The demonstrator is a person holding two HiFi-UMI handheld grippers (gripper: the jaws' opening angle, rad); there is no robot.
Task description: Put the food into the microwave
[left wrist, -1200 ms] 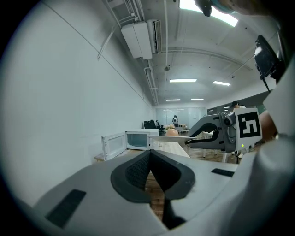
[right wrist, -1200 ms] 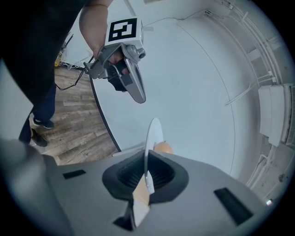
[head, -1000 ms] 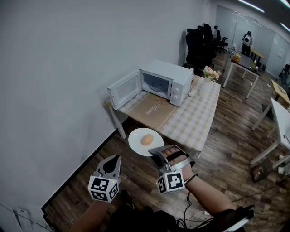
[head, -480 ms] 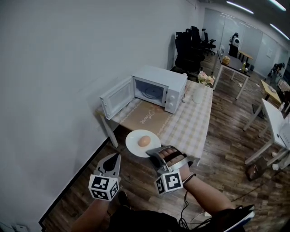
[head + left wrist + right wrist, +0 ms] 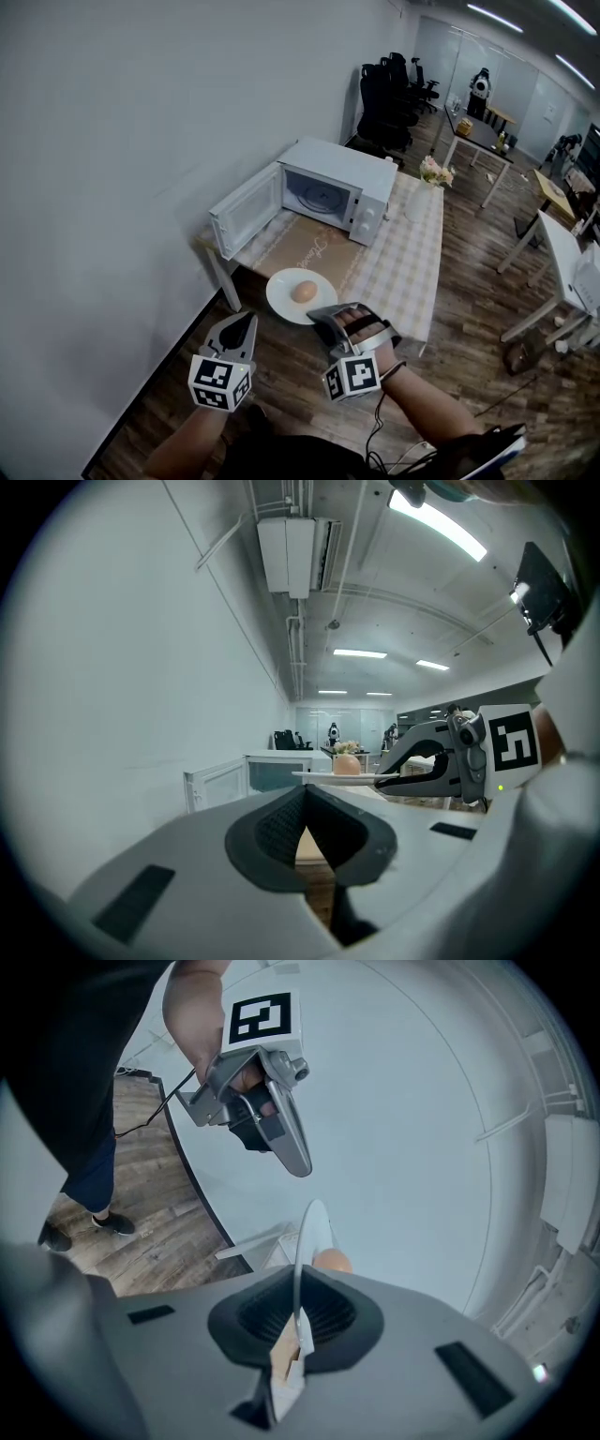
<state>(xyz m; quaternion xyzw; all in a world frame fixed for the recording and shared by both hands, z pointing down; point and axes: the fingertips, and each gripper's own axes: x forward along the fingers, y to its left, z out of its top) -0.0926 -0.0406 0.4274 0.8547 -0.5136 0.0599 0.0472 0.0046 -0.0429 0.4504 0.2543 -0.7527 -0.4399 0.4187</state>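
A white plate (image 5: 286, 298) bearing a round tan piece of food (image 5: 304, 292) hangs in the air before the table's near end. My right gripper (image 5: 324, 313) is shut on its near rim; in the right gripper view the plate (image 5: 302, 1251) stands edge-on between the pads, with the food (image 5: 330, 1262) beyond. The left gripper (image 5: 245, 321) floats to the plate's left, shut and empty; its pads meet in the left gripper view (image 5: 305, 797). The white microwave (image 5: 347, 186) stands on the table with its door (image 5: 246, 208) swung open to the left.
The table (image 5: 403, 267) has a checked cloth and a brown mat (image 5: 305, 246) in front of the microwave. A vase of flowers (image 5: 427, 183) stands right of the microwave. A white wall runs along the left. Black office chairs (image 5: 384, 89) and desks (image 5: 562, 253) fill the back and right.
Both grippers and the plate have travelled forward together toward the table. The plate stays gripped in the right gripper and the left stays shut beside it.
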